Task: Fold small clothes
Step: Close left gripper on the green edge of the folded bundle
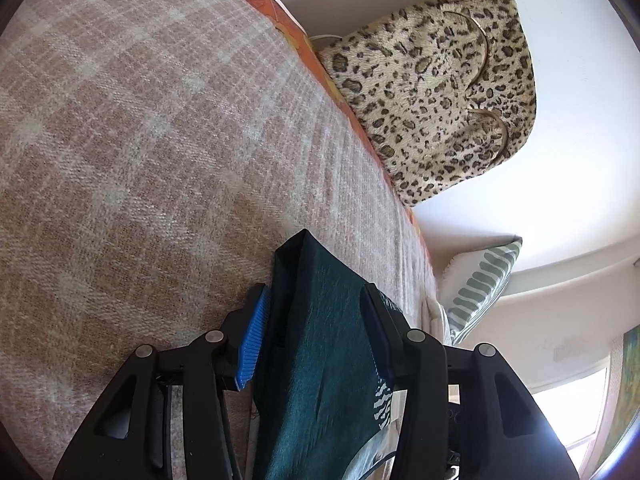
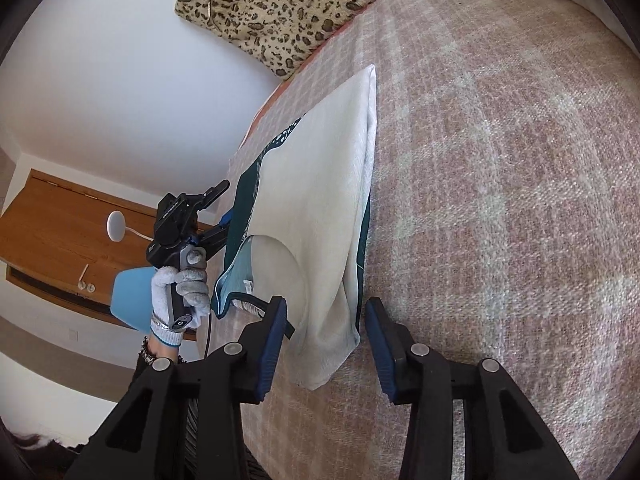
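Note:
A small garment, white on one side and dark green on the other (image 2: 320, 200), lies folded on the plaid blanket (image 2: 500, 200). My right gripper (image 2: 326, 336) is open, its jaws on either side of the garment's near corner. In the left wrist view the dark green cloth (image 1: 320, 340) passes between the open jaws of my left gripper (image 1: 316, 320); the blue pad (image 1: 252, 340) stands clear of the cloth. The left gripper also shows in the right wrist view (image 2: 224, 208) at the garment's left edge, held by a gloved hand (image 2: 180, 292).
A leopard-print bag (image 1: 440, 92) leans on the white wall beyond the bed's orange edge (image 1: 288, 32); it also shows in the right wrist view (image 2: 280, 8). A striped pillow (image 1: 480, 284) sits by it. A wooden desk (image 2: 60, 240) and blue chair (image 2: 132, 296) stand off the bed.

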{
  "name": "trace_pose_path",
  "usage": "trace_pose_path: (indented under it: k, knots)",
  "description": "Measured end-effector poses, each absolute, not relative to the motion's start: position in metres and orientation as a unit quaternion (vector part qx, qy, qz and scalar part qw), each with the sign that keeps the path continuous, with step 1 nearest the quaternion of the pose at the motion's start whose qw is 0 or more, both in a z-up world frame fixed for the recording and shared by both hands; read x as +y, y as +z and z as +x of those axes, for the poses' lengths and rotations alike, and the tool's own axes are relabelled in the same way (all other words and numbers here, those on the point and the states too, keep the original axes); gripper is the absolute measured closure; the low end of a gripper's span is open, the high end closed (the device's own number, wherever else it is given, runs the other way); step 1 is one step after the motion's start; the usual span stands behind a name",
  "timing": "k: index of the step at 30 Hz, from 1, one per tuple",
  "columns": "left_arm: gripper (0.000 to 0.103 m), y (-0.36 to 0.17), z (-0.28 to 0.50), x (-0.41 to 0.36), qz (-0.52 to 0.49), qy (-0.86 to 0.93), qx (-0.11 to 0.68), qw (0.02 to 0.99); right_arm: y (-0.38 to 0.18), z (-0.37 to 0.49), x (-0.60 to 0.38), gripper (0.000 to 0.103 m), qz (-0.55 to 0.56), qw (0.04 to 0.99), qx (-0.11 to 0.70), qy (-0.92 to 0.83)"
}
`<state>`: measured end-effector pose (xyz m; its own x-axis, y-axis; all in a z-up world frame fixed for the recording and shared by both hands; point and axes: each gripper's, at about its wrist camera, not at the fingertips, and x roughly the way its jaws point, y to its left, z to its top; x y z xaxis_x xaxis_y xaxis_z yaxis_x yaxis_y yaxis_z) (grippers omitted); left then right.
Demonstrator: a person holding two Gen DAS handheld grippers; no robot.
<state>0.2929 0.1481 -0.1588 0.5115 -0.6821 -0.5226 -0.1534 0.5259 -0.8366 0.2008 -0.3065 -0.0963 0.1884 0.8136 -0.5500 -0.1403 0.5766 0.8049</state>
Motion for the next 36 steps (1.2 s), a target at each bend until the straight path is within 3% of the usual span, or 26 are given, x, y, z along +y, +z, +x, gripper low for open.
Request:
trace_pose_path:
  k: [15,18,21,23,27,29,36]
  knots:
    - [0.058,-0.151,0.319,0.113,-0.392,-0.203,0.465,0.768,-0.102,0.216,-0.264,0.074,0.305,0.695,0.534,0.373]
    - [0.067,-0.151,0.319,0.112,-0.385,-0.201,0.466,0.771,-0.102,0.216,-0.257,0.079,0.293,0.701,0.536,0.369]
    - [0.092,-0.155,0.319,0.106,-0.362,-0.192,0.478,0.777,-0.104,0.218,-0.254,0.084,0.297,0.702,0.535,0.364]
    - [0.095,-0.155,0.318,0.103,-0.353,-0.185,0.477,0.783,-0.104,0.218,-0.255,0.086,0.304,0.7,0.534,0.364]
    - [0.095,-0.153,0.317,0.101,-0.34,-0.177,0.477,0.791,-0.102,0.216,-0.258,0.075,0.318,0.69,0.524,0.386]
    - [0.095,-0.153,0.317,0.102,-0.342,-0.176,0.477,0.79,-0.099,0.215,-0.259,0.063,0.323,0.688,0.516,0.394]
    - [0.096,-0.152,0.316,0.103,-0.34,-0.172,0.477,0.792,-0.108,0.219,-0.27,0.062,0.379,0.671,0.503,0.39]
